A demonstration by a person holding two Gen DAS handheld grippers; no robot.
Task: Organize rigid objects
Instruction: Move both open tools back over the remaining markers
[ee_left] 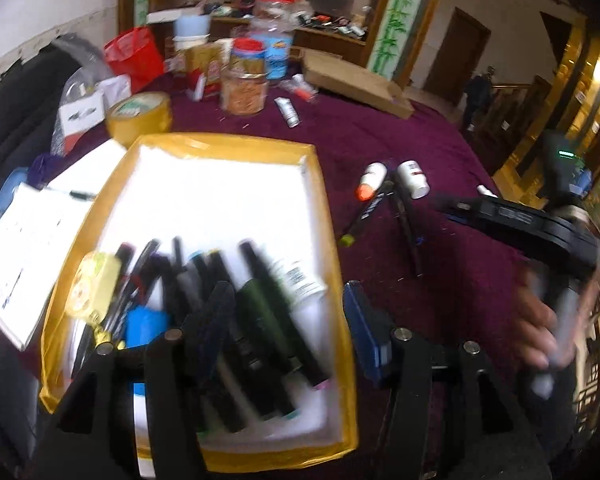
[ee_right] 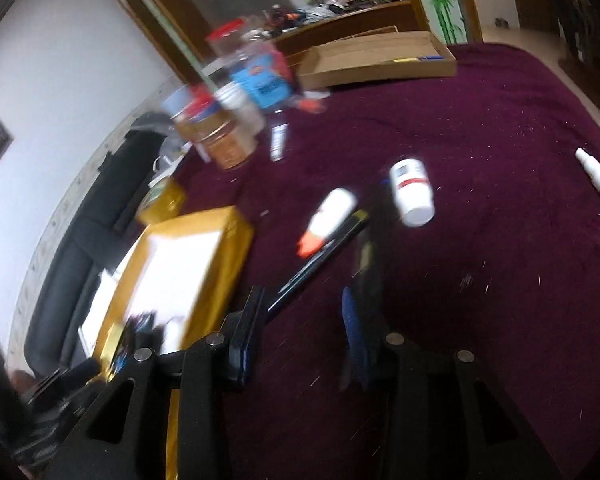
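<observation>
While both views are smeared by motion, we can still set out these points.
Left claw (ee_left: 288, 316): we see its jaws spread wide above the tray, nothing between the pads.
Right claw (ee_right: 300, 328): we see it gaping over the purple cloth, gripping nothing; in the left view a hand (ee_left: 540, 320) carries it at the right edge.
Tray (ee_left: 324, 184): yellow-rimmed with a white floor, on the worktop (ee_left: 440, 144); our pens and markers (ee_left: 228, 280) lie heaped at its near end.
Loose items: two white bottles (ee_right: 412, 192), one orange-capped, lie near each other on the cloth right of the tray, with dark pens (ee_right: 324, 256) just beside them; we spot a white spray bottle (ee_right: 596, 180) well apart at the right edge.
Background: jars (ee_left: 246, 88), a tape roll (ee_left: 140, 116) and a flat cardboard box (ee_left: 352, 80) at the far side.
</observation>
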